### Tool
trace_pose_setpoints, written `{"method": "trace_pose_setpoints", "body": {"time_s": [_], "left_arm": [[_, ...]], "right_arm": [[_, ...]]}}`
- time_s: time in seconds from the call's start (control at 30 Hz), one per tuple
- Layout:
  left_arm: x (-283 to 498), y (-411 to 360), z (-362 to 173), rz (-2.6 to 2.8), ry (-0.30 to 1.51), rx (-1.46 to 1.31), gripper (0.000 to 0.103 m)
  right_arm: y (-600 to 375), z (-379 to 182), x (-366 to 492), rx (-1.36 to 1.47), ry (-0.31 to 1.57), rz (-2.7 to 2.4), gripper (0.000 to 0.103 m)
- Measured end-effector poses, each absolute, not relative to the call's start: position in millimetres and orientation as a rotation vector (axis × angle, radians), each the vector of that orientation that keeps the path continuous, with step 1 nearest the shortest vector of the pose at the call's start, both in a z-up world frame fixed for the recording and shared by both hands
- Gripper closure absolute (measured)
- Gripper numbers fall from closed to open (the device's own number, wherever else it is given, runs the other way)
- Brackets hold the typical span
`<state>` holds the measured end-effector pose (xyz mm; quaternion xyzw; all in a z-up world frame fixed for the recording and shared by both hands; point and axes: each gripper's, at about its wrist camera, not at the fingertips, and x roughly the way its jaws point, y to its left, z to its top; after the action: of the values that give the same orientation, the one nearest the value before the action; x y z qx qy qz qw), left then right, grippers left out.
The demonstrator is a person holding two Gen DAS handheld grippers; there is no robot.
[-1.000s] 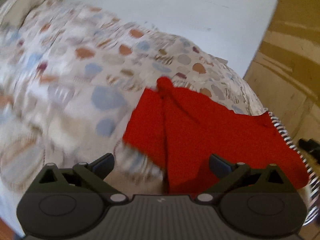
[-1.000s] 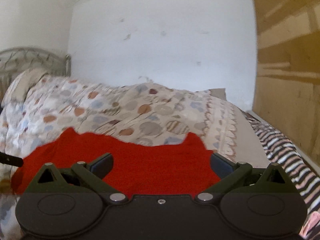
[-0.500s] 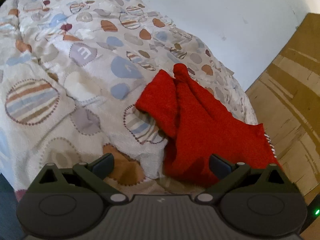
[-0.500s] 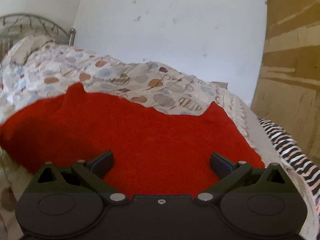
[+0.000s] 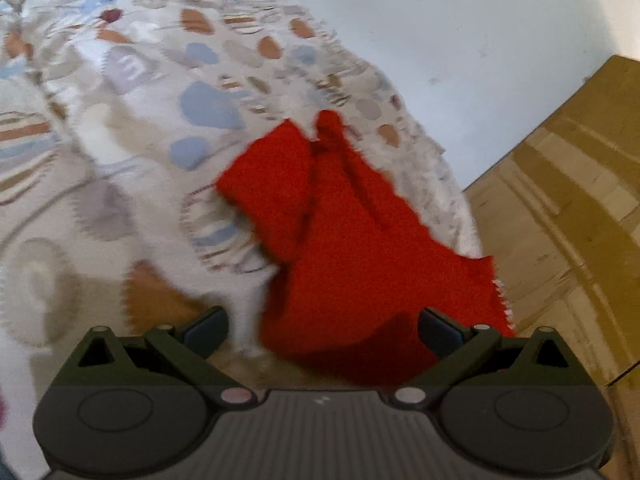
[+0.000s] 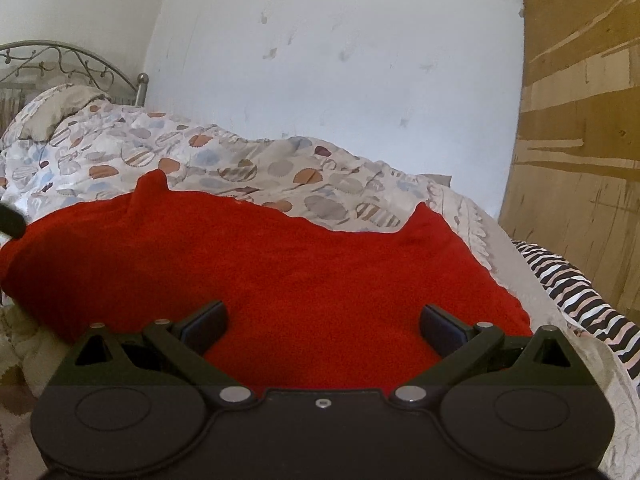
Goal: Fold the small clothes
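the red garment (image 6: 280, 272) looms nearer; left gripper (image 5: 322, 330) and right gripper (image 6: 322, 322) gape wide, holding nothing.

Left wrist view motion-blurred, patterned duvet (image 5: 120, 128) smeared; red cloth (image 6: 280, 280) near edge hidden behind right gripper (image 6: 322, 326) body; striped fabric (image 6: 580, 300) cut off at frame edge.

No readable text, labels, brands or numbers showed in either view. A small pale mark sat on the left gripper (image 5: 322, 330) body, too tiny to read.
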<state>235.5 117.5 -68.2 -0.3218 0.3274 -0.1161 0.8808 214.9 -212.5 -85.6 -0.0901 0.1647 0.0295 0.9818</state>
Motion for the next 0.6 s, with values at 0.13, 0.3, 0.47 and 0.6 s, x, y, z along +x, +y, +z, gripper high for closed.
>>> {"method": "trace_pose_setpoints", "body": {"time_s": [0.13, 0.3, 0.47, 0.6], "left_arm": [[255.3, 97.6, -72.4, -0.210, 0.751, -0.602, 0.000], [255.8, 105.9, -84.8, -0.205, 0.728, -0.737, 0.000], [252.8, 109.4, -89.7, -0.204, 0.714, -0.770, 0.001], [253.3, 109.2, -89.5, -0.201, 0.714, -0.768, 0.001]], "right_arm": [[-212.6, -86.0, 214.1, -0.179, 0.329, 0.060, 0.001], [-212.7, -86.0, 213.8, -0.179, 0.328, 0.060, 0.001], [-212.7, -86.3, 212.9, -0.177, 0.319, 0.058, 0.001], [-211.5, -87.1, 211.2, -0.185, 0.313, 0.052, 0.001]]}}
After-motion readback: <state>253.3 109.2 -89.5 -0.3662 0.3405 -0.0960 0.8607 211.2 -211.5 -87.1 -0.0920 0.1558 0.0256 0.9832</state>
